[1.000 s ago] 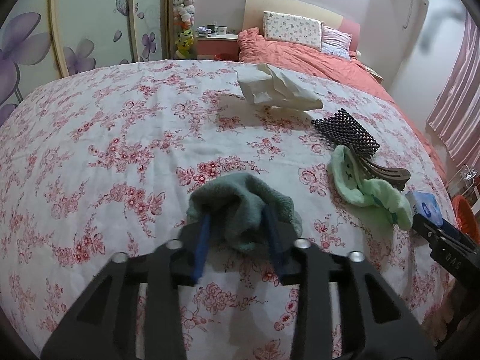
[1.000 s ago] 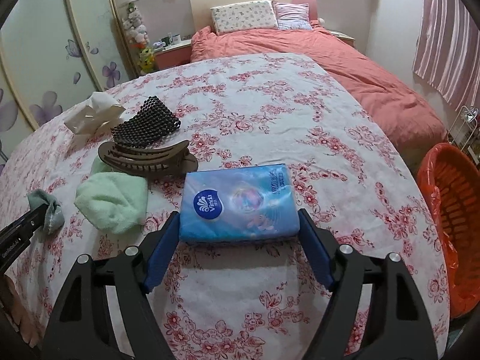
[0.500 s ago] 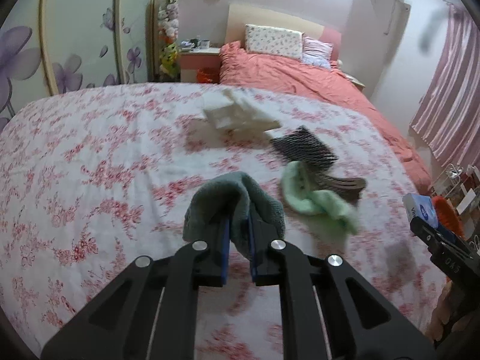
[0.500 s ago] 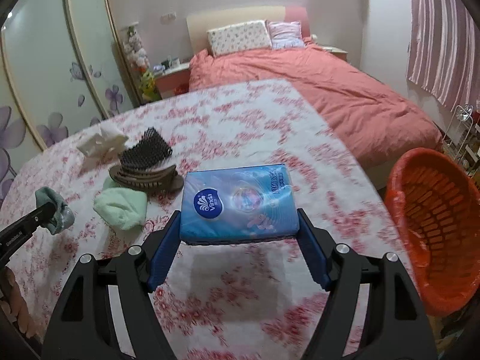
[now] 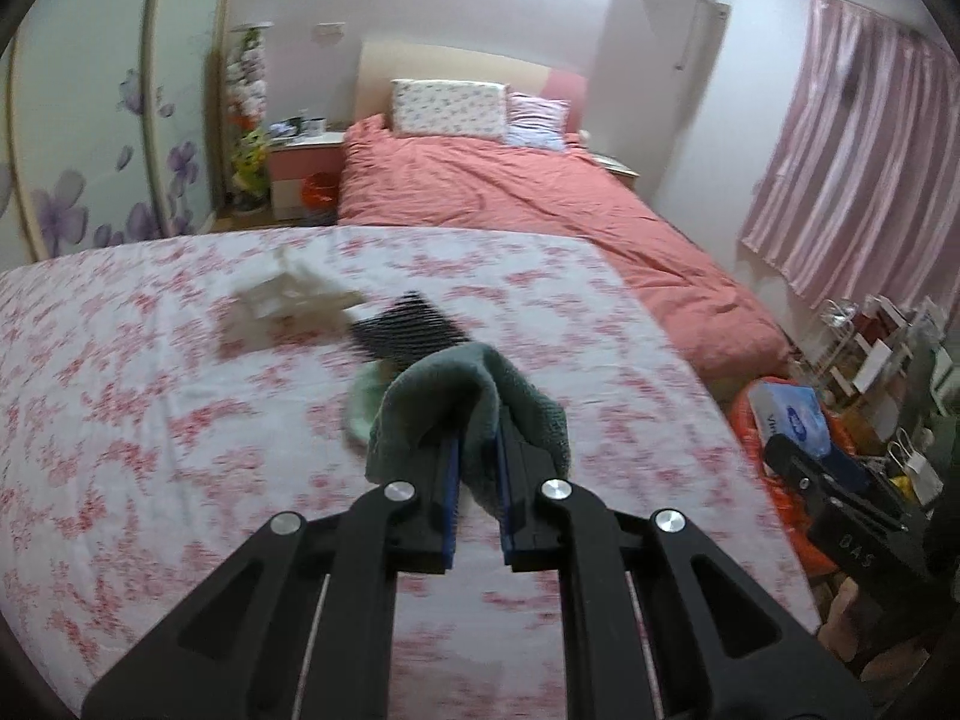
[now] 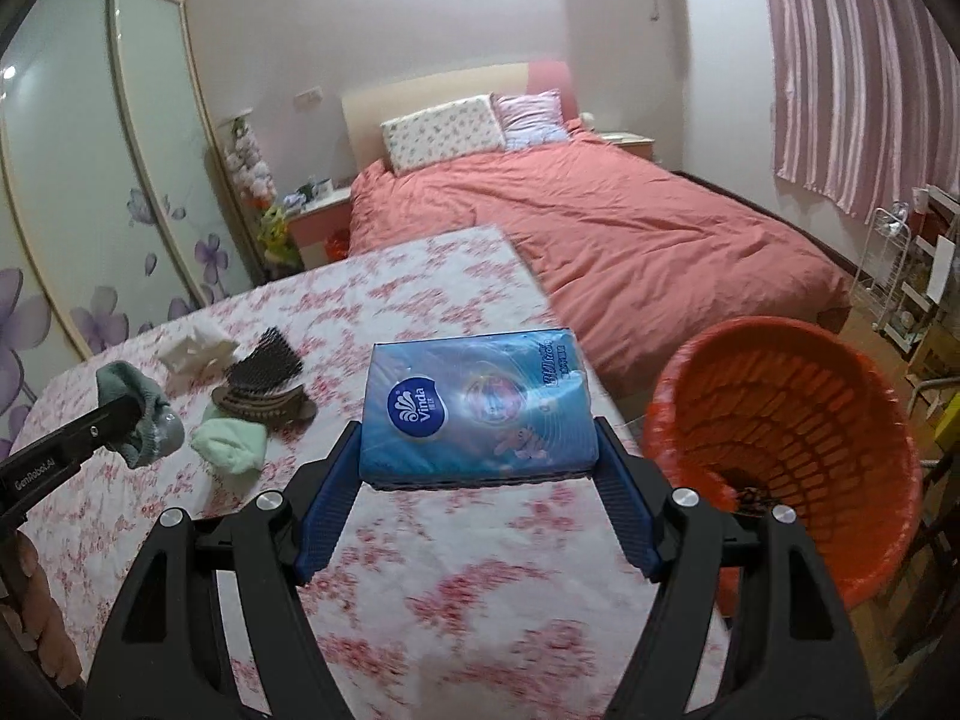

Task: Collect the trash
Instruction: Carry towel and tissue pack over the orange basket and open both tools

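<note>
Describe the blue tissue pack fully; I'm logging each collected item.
The tissue pack is a flat, rectangular soft pack in glossy blue plastic wrap, with a round dark-blue "Vinda" logo near its left front corner and cartoon artwork across the top. It looks sealed and undented. It lies roughly level, printed face up, clamped by its two short ends in the right hand-held gripper, lifted above the floral bedspread. The orange basket stands to its right, not touching it.

Left gripper — black angular linkage arms, blue finger pads, four silver screws. Right gripper — same black frame, ribbed blue pads, silver screws; white lettering on the other tool's arm at the left edge.
</note>
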The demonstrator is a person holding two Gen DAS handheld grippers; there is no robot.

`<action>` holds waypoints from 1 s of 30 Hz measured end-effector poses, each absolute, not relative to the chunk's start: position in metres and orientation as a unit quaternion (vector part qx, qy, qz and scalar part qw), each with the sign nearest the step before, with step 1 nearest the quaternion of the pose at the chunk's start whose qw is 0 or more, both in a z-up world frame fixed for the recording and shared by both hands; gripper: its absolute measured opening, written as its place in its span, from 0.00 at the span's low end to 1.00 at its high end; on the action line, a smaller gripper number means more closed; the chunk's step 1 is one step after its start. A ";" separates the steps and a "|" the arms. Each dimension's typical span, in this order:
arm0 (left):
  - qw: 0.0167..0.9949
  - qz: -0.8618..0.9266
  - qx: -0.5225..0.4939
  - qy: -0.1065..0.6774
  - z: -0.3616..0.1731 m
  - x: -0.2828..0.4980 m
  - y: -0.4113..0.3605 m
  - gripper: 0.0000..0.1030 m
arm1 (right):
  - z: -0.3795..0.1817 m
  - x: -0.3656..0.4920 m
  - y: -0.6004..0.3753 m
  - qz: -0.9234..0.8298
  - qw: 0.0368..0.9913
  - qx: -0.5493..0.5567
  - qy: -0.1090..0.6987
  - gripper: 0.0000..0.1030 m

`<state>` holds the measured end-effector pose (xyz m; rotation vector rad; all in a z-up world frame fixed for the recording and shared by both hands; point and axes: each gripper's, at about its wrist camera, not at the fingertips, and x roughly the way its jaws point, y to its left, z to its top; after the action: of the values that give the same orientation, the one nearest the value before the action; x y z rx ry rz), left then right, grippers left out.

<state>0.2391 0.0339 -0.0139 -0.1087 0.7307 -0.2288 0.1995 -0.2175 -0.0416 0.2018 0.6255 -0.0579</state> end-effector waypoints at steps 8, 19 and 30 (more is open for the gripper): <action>0.921 -0.167 -0.038 0.350 -0.004 0.229 -0.022 0.11 | -0.036 0.180 -0.258 -0.068 0.950 0.111 0.285 0.71; 0.908 -0.239 -0.029 0.341 0.005 0.219 -0.089 0.11 | -0.030 0.162 -0.299 -0.124 0.956 0.107 0.242 0.71; 0.888 -0.305 -0.014 0.343 0.005 0.215 -0.162 0.11 | -0.039 0.158 -0.337 -0.162 0.950 0.127 0.233 0.71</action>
<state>0.2146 -0.1620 0.0049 -0.0287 0.7130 -0.6342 0.1576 -0.3366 -0.0390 0.2588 0.4747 -0.3286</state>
